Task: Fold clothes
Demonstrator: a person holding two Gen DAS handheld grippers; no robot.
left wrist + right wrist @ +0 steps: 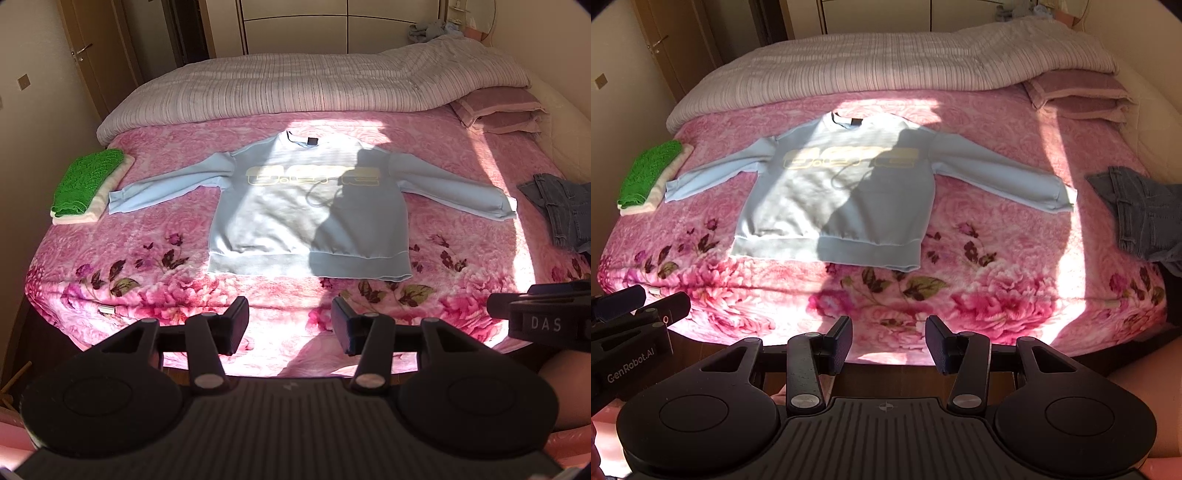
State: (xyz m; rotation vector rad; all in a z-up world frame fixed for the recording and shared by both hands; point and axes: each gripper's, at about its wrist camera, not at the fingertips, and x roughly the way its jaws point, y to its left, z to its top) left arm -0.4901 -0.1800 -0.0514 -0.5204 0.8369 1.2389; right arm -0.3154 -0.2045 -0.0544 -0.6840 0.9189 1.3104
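A light blue sweatshirt (pixel 280 218) (pixel 820 199) lies flat on the pink floral blanket (pixel 155 236) (pixel 979 236), front up, both sleeves spread out sideways. My left gripper (pixel 290 326) hovers over the bed's near edge, below the sweatshirt's hem, open with nothing between its fingers. My right gripper (pixel 889 341) stands likewise at the near edge, open and empty, apart from the hem. The right gripper's body shows at the right in the left wrist view, and the left gripper (pixel 644 301) shows at the left in the right wrist view.
A folded green and white pile (pixel 86 184) (pixel 650 173) sits at the bed's left side by the left cuff. Denim jeans (pixel 561 210) (pixel 1141 210) lie crumpled at the right edge. A striped quilt (pixel 295 85) and a pink pillow (pixel 498 110) line the far side.
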